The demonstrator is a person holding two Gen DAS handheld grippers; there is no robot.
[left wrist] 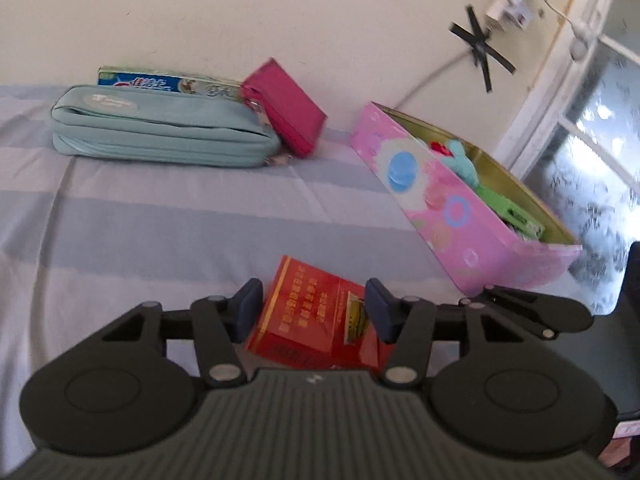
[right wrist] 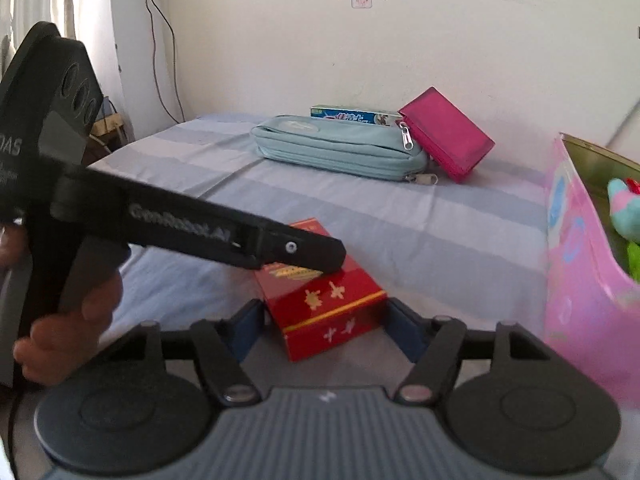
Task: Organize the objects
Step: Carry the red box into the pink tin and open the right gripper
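— Two grippers, one red cigarette pack [left wrist: 308, 304] between them. How does the left gripper [left wrist: 315, 310] stand?

— Its blue pads sit against both long sides of the pack, closed on it. The pack lies on the striped sheet [left wrist: 160, 232], at the near edge.

— And along the far wall, from the left?

— One teal zip pouch [left wrist: 160, 132] lying flat, one toothpaste box [left wrist: 168, 82] behind it, and one magenta wallet [left wrist: 288, 108] leaning on the pouch's right end. All three touch.

— Further right?

— One pink tin [left wrist: 448, 208], open, just beside the pack. It holds one plush toy [left wrist: 460, 156] and one green item [left wrist: 508, 208] too blurred to name.

— The right gripper [right wrist: 328, 328]?

— Its fingers are spread around the pack's near end, with a narrow gap at each pad; it grips nothing.

— Open room?

— A wide bare band of sheet runs between the pack and the pouch.
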